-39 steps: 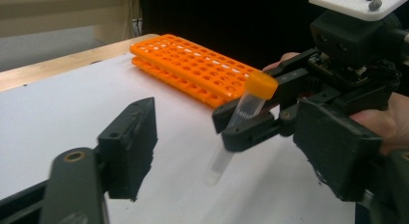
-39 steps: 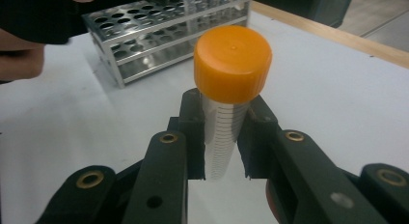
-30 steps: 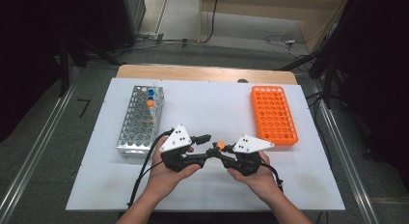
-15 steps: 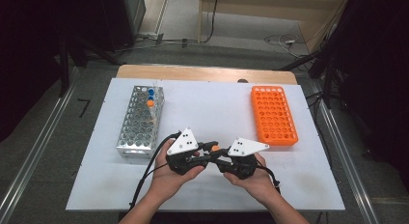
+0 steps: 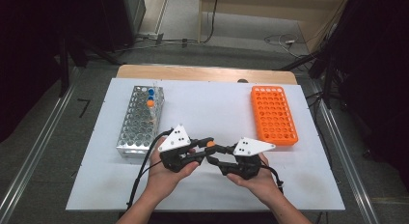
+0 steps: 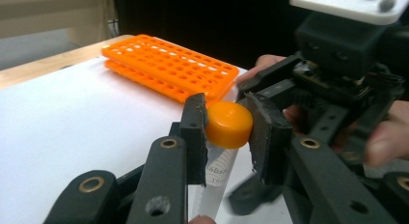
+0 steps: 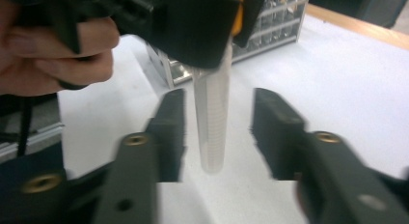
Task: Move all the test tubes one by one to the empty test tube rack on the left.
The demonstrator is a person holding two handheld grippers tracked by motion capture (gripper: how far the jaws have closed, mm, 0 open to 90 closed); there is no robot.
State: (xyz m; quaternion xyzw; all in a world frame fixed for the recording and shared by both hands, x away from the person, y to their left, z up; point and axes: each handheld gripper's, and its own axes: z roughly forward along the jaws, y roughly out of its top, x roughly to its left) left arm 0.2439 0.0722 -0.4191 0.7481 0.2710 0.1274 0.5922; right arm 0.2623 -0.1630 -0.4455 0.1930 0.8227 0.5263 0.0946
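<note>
Left claw [image 6: 226, 125] is clamped on the orange cap [image 6: 229, 123] of a clear centrifuge tube [image 7: 212, 118]; both pads press the cap's sides, one each side. Its jaws have just been closing, with the cap between them. The tube hangs down from the cap, roughly upright, its tapered tip off the white surface [image 5: 212, 108]. Graduation marks show on the tube wall in the left gripper view.

Right claw [image 7: 217, 132] has its jaws apart, one on each side of the tube body, with a clear gap to the tube on both sides and no contact. Its jaws have just been opening, with the tube between them but not gripped. So the tube is carried by the left claw alone.

In the high view both claws meet nose to nose at the near middle of the surface, left claw [image 5: 200, 149] and right claw [image 5: 217, 154], with the orange cap [image 5: 210, 144] at the junction. Left hand [image 5: 166, 173] and right hand [image 5: 253, 178] come in from the bottom edge.

Metal tube rack [image 5: 140, 122] sits on the left side of the surface, just beyond the left hand. It holds a few tubes at its far end, two with blue caps and one with an orange cap. Orange tube rack [image 5: 274, 115] lies on the right side, well apart from the claws; its holes look empty as far as I can tell.
</note>
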